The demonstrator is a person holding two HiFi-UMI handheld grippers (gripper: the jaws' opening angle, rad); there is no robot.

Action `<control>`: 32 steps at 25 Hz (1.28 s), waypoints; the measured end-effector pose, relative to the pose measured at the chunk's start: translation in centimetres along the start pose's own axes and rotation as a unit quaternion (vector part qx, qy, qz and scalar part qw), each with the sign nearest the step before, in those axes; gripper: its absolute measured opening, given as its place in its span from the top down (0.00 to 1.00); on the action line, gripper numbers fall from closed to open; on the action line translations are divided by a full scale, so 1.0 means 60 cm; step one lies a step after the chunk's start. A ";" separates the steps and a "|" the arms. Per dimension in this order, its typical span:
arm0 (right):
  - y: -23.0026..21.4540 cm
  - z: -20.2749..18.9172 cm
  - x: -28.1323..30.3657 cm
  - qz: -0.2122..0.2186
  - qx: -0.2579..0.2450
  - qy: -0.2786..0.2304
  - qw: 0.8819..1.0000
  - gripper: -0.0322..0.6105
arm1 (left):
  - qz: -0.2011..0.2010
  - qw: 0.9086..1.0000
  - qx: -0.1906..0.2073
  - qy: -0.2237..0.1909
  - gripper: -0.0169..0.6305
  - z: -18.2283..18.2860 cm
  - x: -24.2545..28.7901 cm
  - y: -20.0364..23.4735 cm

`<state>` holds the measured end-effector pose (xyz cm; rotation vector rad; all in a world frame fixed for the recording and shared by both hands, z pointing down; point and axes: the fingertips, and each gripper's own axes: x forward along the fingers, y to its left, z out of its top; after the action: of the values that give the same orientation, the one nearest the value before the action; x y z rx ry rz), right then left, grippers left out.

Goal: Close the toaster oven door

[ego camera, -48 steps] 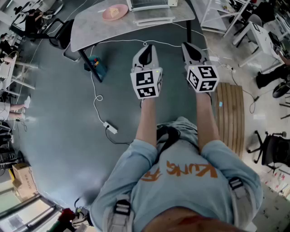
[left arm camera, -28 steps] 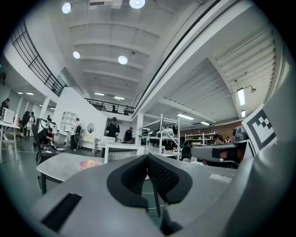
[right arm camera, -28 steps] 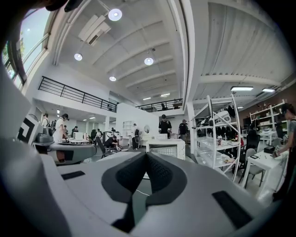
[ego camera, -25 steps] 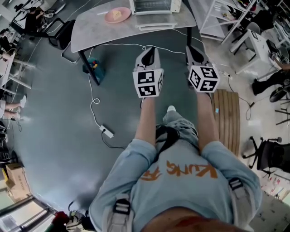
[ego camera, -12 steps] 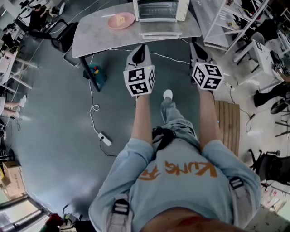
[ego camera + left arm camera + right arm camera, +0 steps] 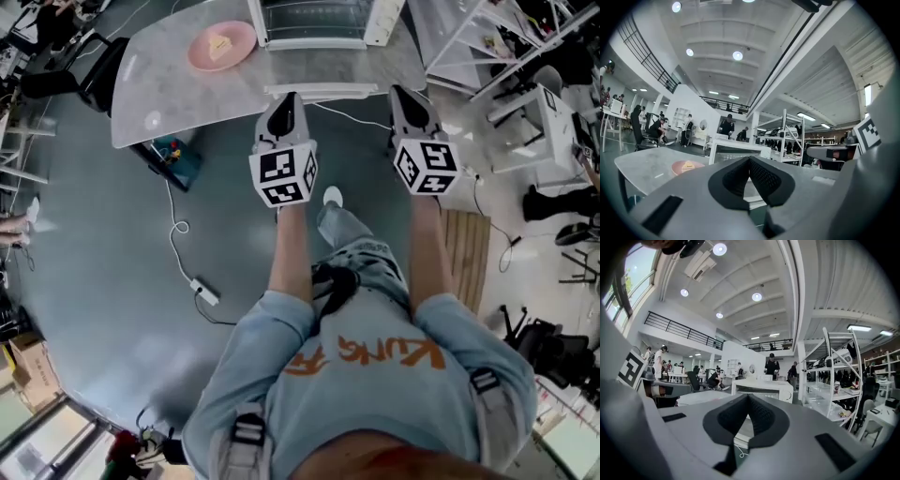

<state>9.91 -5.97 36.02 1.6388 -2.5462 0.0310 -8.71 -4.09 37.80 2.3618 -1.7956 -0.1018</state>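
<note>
The white toaster oven (image 6: 319, 21) stands at the back of a grey marble table (image 6: 150, 89), and its door (image 6: 319, 91) hangs open toward me, flat over the table's front edge. My left gripper (image 6: 286, 97) and right gripper (image 6: 404, 92) are both shut and empty, held level side by side just short of that edge. Neither touches the door. The left gripper view has the oven (image 6: 736, 152) straight ahead beyond the shut jaws, with the door's edge (image 6: 757, 200) below. In the right gripper view the oven (image 6: 764, 391) lies ahead as well.
A pink plate with food (image 6: 222, 45) sits on the table left of the oven. Below the table are a blue box (image 6: 173, 155), a white cable and a power strip (image 6: 202, 292). A wooden pallet (image 6: 466, 253) lies at right, near metal racks (image 6: 487, 37). People stand in the background.
The person has walked toward the table. Both grippers have moved forward, from over open floor to just before the table's front edge, still shut. The oven and plate now show larger.
</note>
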 end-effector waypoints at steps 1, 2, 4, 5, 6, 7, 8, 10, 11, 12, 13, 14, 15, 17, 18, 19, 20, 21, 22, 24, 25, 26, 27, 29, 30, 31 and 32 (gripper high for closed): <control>-0.024 -0.009 0.040 0.001 0.001 0.008 1.000 0.95 | 0.002 1.000 0.000 0.004 0.97 -0.007 0.043 0.006; -0.046 -0.017 0.079 0.001 0.004 0.014 1.000 0.95 | 0.003 1.000 0.000 0.009 0.97 -0.013 0.083 0.011; -0.078 -0.020 0.146 0.008 0.011 0.018 1.000 0.95 | 0.006 1.000 0.004 0.017 0.97 -0.016 0.152 0.020; -0.087 -0.016 0.177 0.015 0.013 0.016 1.000 0.95 | 0.008 1.000 0.007 0.020 0.97 -0.012 0.181 0.026; -0.093 -0.010 0.206 0.022 0.015 0.012 1.000 0.95 | 0.010 1.000 0.013 0.021 0.97 -0.004 0.206 0.030; -0.097 -0.005 0.231 0.030 0.017 0.008 0.999 0.95 | 0.012 0.999 0.020 0.023 0.97 0.002 0.227 0.034; -0.098 -0.004 0.252 0.037 0.019 0.004 0.999 0.95 | 0.012 0.999 0.027 0.026 0.97 0.007 0.243 0.037; -0.095 -0.010 0.284 0.053 0.025 0.004 0.998 0.95 | 0.015 0.999 0.039 0.034 0.97 0.008 0.265 0.046; -0.094 -0.014 0.297 0.060 0.030 0.004 0.998 0.95 | 0.019 0.998 0.042 0.037 0.97 0.010 0.272 0.054; -0.093 -0.016 0.309 0.065 0.035 0.004 0.997 0.95 | 0.024 0.998 0.045 0.038 0.97 0.014 0.278 0.063; -0.093 -0.016 0.319 0.069 0.039 0.003 0.997 0.95 | 0.028 0.998 0.049 0.039 0.97 0.017 0.284 0.071; -0.094 -0.017 0.326 0.072 0.042 0.001 0.997 0.95 | 0.030 0.997 0.055 0.040 0.97 0.019 0.289 0.078; -0.096 -0.019 0.333 0.072 0.043 0.001 0.996 0.95 | 0.031 0.997 0.062 0.043 0.97 0.017 0.295 0.084; -0.098 -0.030 0.342 0.072 0.042 0.006 0.997 0.95 | 0.031 0.995 0.075 0.055 0.97 0.003 0.307 0.094; -0.099 -0.039 0.344 0.072 0.039 0.013 0.997 0.95 | 0.029 0.995 0.079 0.062 0.97 -0.006 0.312 0.097; -0.101 -0.049 0.347 0.073 0.035 0.020 0.997 0.95 | 0.025 0.994 0.083 0.068 0.97 -0.017 0.317 0.099; -0.104 -0.059 0.350 0.074 0.029 0.026 0.996 0.95 | 0.021 0.993 0.086 0.074 0.97 -0.027 0.323 0.098; -0.108 -0.069 0.353 0.076 0.023 0.033 0.996 0.95 | 0.017 0.993 0.090 0.080 0.97 -0.038 0.328 0.097; -0.110 -0.079 0.355 0.078 0.015 0.040 0.996 0.95 | 0.012 0.992 0.094 0.087 0.97 -0.049 0.332 0.094; -0.108 -0.099 0.357 0.088 -0.007 0.056 0.994 0.95 | 0.002 0.989 0.108 0.105 0.97 -0.074 0.338 0.085; -0.104 -0.108 0.358 0.096 -0.021 0.065 0.993 0.95 | -0.004 0.987 0.116 0.115 0.97 -0.087 0.340 0.081; -0.097 -0.117 0.359 0.104 -0.035 0.074 0.991 0.95 | -0.009 0.984 0.125 0.124 0.97 -0.100 0.340 0.078; -0.088 -0.127 0.360 0.111 -0.047 0.083 0.989 0.95 | -0.015 0.982 0.134 0.134 0.97 -0.112 0.340 0.077; -0.071 -0.147 0.361 0.122 -0.065 0.097 0.986 0.95 | -0.027 0.976 0.155 0.152 0.97 -0.138 0.336 0.077; -0.062 -0.158 0.362 0.126 -0.074 0.104 0.984 0.95 | -0.033 0.972 0.166 0.162 0.97 -0.152 0.334 0.078; -0.053 -0.171 0.361 0.131 -0.083 0.111 0.982 0.95 | -0.041 0.968 0.178 0.171 0.97 -0.166 0.331 0.077; -0.043 -0.184 0.360 0.138 -0.094 0.118 0.979 0.95 | -0.049 0.964 0.189 0.181 0.97 -0.181 0.328 0.076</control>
<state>4.32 -25.73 49.14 1.1352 -2.4849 0.0079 -5.97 -23.15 50.26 2.5006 -1.6315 0.6743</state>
